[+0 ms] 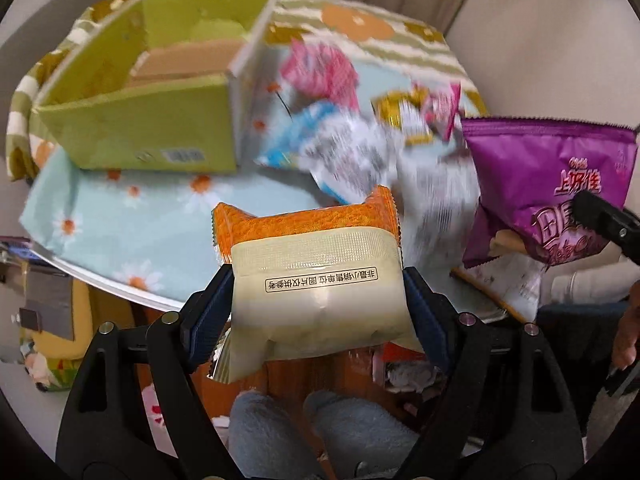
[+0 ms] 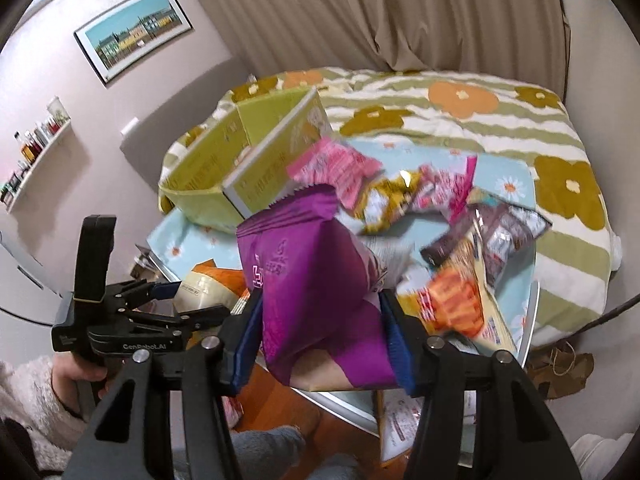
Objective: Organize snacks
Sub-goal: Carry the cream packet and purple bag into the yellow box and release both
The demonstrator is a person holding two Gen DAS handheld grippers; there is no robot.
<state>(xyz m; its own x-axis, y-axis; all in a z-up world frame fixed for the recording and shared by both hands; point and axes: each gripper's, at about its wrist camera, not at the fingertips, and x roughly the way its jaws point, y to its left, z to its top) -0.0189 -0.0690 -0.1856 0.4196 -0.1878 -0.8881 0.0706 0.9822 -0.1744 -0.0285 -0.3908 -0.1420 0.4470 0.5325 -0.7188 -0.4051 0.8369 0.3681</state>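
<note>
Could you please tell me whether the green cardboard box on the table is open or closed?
Open: the green cardboard box has no lid on top, and its brown inside floor shows.

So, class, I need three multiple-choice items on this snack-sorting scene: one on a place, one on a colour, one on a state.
1. Where is the green box?
A. On the floral cloth
B. On the floor
C. On the wall shelf

2. What colour is the bag in the right gripper?
A. Blue
B. Purple
C. Black

3. What is the left gripper doing?
A. Hanging empty
B. Pressing on the box
C. Clamping a cream and orange packet

Answers: 1 A, it stands on the daisy cloth; 2 B, purple foil fills the jaws; 3 C, both pads press the packet's sides.
</note>
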